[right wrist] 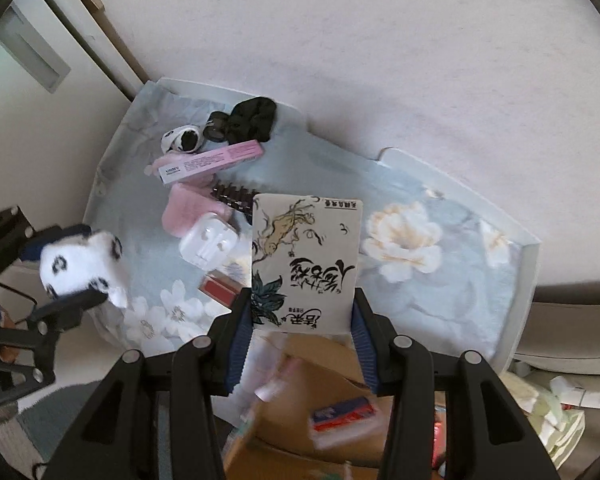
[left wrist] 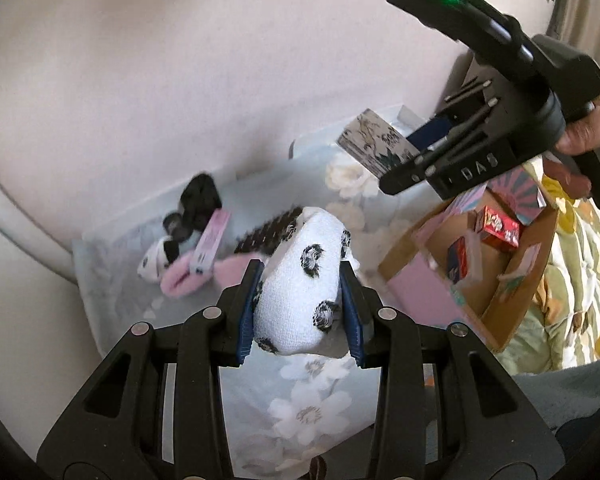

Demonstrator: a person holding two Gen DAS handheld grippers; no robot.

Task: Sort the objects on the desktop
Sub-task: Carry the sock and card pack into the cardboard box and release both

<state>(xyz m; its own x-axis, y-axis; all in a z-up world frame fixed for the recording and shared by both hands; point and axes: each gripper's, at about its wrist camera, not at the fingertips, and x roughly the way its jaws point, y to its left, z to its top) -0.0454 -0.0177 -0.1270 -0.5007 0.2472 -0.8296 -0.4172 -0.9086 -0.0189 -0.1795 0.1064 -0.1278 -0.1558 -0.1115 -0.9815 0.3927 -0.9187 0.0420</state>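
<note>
Peering past blur hiding the cardboard box's (right wrist: 300,432) contents, I have my left hand-held gripper (left wrist: 300,304) clamping a white black-spotted sock (left wrist: 304,280) and my right hand-held gripper (right wrist: 300,344) clamping an ink-illustrated packet (right wrist: 306,260), both above the floral worktop (right wrist: 440,300).

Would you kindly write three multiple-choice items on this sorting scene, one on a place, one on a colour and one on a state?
1. Where is the red box?
A. inside the cardboard box
B. on the floral cloth
C. in the left gripper

2. What colour is the long carton beside the black scrunchie?
A. green
B. pink
C. yellow

3. What is the right gripper doing?
A. hanging open, holding nothing
B. gripping the spotted sock
C. gripping the illustrated packet

Answers: 1 A, it lies between the cardboard walls; 2 B, its sides are pink; 3 C, the packet sits between its pads.
</note>
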